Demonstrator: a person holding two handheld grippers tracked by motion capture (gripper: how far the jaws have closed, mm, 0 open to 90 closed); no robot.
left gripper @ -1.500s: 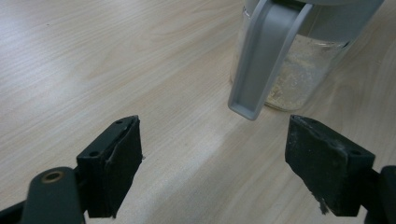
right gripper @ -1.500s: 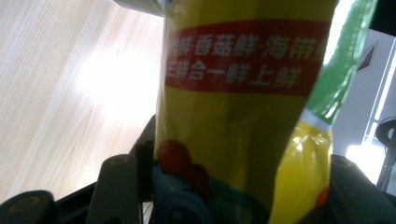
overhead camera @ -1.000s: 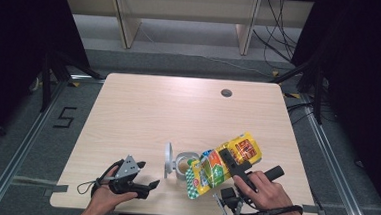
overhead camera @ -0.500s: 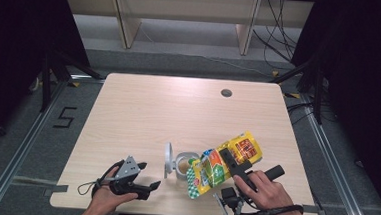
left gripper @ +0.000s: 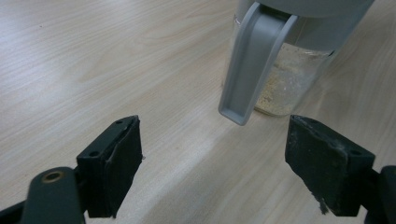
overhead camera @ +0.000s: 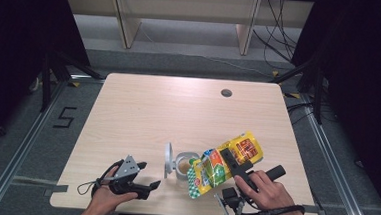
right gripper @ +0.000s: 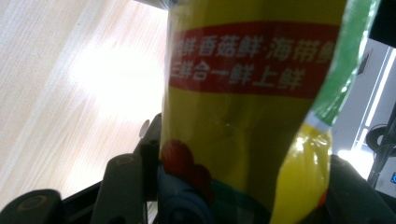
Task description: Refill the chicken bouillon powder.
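Yellow pouch (overhead camera: 225,162) clamped in right gripper (overhead camera: 232,162), tilted over the open jar (overhead camera: 184,163); left gripper (overhead camera: 146,187) wide, empty, on the counter (overhead camera: 178,107).

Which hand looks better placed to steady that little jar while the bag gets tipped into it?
Probably the left: its gripper is open beside the jar, while the right gripper holds the bag.

Overhead looks down; left view nears jar (left gripper: 289,70).

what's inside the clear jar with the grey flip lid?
Jar, lid open: pale beige granules in its lower part. The tilted yellow seasoning bag covers part of its mouth from above.
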